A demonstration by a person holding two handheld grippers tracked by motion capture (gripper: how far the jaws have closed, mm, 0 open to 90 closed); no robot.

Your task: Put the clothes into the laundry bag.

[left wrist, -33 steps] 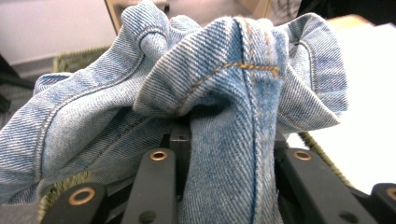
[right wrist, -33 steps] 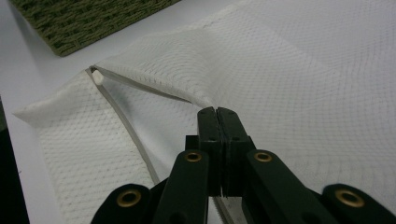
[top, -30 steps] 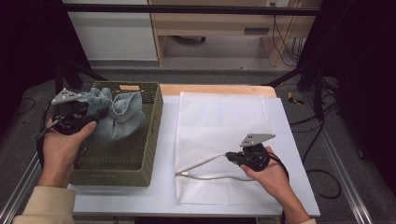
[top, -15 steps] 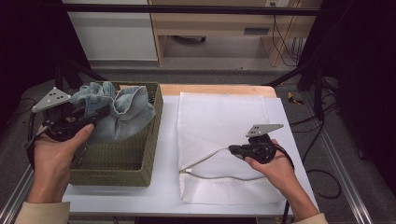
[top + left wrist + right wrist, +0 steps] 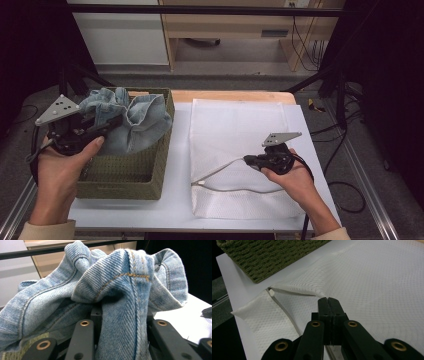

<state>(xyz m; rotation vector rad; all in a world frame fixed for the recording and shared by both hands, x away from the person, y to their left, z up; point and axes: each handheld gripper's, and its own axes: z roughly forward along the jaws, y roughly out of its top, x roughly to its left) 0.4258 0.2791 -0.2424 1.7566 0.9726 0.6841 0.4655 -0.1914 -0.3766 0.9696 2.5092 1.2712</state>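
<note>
Over the basket (image 5: 125, 172) at the left of the worktop (image 5: 177, 150), the jeans (image 5: 132, 122) hang bunched from the left claw (image 5: 112, 122), which is clamped on a thick fold of denim (image 5: 125, 297) at a seam; the lower cloth still sags into the basket. To the right the mesh bag (image 5: 240, 130) lies flat, and the right claw (image 5: 248, 160), shut tight, pinches the upper edge of its mouth (image 5: 297, 291) and holds it a little off the lower layer. So the step in hand looks like carrying the jeans across to the bag. The next move calls for lifting them clear of the basket rim, then feeding a narrow end into the mouth, which gapes only slightly and probably wants raising. The basket wall stands between, and the zip cord (image 5: 220, 172) trails across the opening
</note>
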